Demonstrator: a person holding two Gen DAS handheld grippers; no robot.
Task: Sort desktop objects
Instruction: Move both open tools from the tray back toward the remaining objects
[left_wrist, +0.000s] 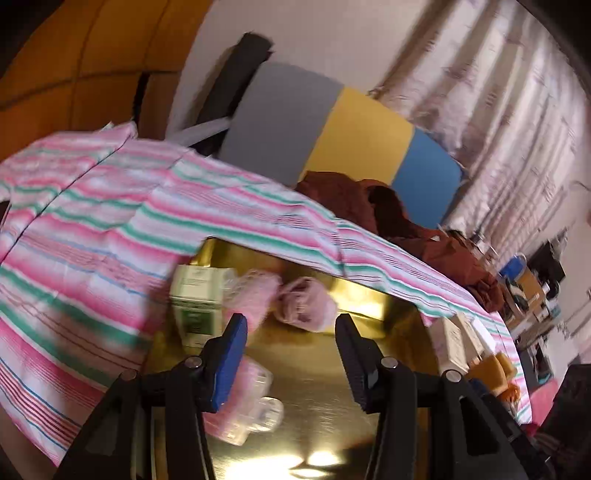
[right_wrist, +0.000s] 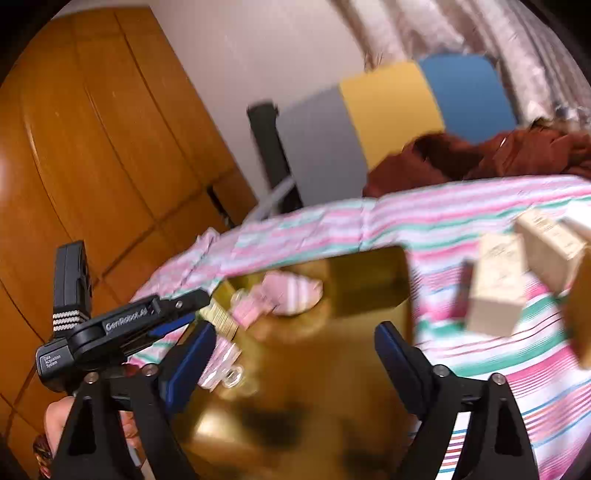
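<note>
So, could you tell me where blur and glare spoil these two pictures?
Left wrist view: glare on the gold tray near the bottom edge, with the green box smeared. Right wrist view: heavier motion blur, with the beige boxes and tray floor smeared.

My left camera sits on my left claw (left_wrist: 291, 336) and looks down, close, at the gold tray (left_wrist: 332, 387) on the striped cloth (left_wrist: 92, 221). My right camera looks down at that same tray (right_wrist: 365, 280) from its right side, and it sees my left claw (right_wrist: 192, 302) too.
</note>
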